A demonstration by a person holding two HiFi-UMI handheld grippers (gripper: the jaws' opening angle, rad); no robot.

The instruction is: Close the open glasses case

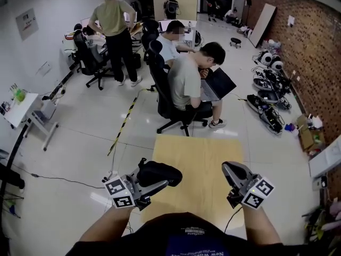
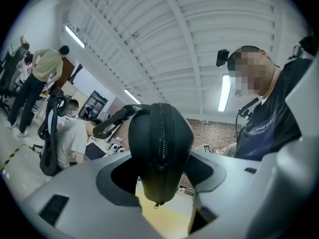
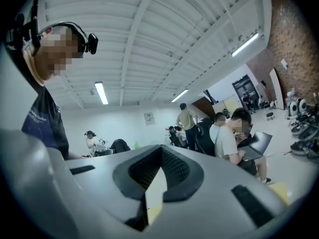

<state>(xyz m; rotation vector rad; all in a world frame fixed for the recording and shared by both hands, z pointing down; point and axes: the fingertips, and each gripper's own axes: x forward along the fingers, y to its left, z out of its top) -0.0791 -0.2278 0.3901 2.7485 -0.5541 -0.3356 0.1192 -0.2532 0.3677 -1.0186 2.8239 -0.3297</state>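
Observation:
In the head view a black zippered glasses case (image 1: 159, 173) hangs over the left edge of the wooden table (image 1: 200, 156), gripped by my left gripper (image 1: 155, 184). The left gripper view shows the case (image 2: 160, 148) end-on between the jaws of the left gripper (image 2: 159, 178). Its zip runs down the middle with both halves together, the pull (image 2: 157, 203) is at the bottom, and a carry strap (image 2: 112, 121) sticks out to the left. My right gripper (image 1: 228, 168) hovers over the table's right side, shut and empty. In the right gripper view the right gripper (image 3: 153, 179) has its pads together with nothing between them.
Just beyond the table's far edge a seated person with a laptop (image 1: 194, 81) sits on an office chair, another sits behind, and one person stands (image 1: 113, 25) at desks far left. Robot parts (image 1: 269, 89) line the brick wall on the right. A white desk (image 1: 21, 106) stands at the left.

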